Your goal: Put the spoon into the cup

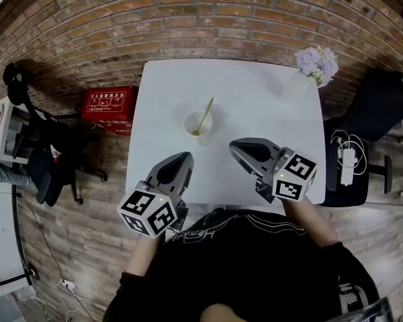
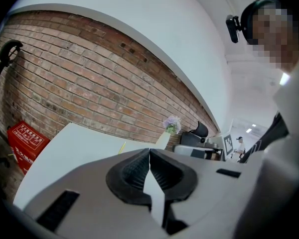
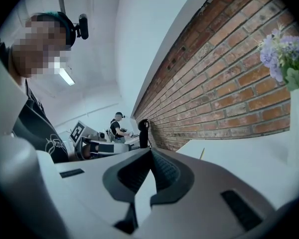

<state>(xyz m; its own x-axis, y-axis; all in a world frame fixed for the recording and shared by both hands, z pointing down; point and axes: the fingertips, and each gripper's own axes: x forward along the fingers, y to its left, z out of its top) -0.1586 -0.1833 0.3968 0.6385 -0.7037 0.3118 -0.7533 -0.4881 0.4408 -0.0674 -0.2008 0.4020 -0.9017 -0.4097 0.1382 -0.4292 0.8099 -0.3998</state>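
Yellow spoon (image 1: 204,116) stands in the white cup (image 1: 197,124) at the middle of the table (image 1: 255,92), with its handle leaning to the upper right. Below the cup, the left gripper (image 1: 185,155) and the right gripper (image 1: 234,145) hover apart from it, both with jaws closed together on nothing. The task looks finished. I judge the next move is only to draw both grippers away without knocking the cup.

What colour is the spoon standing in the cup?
Golden yellow spoon, clearest in the head view.

Yellow spoon (image 1: 203,117) leaning inside white cup (image 1: 196,125), mid-table.
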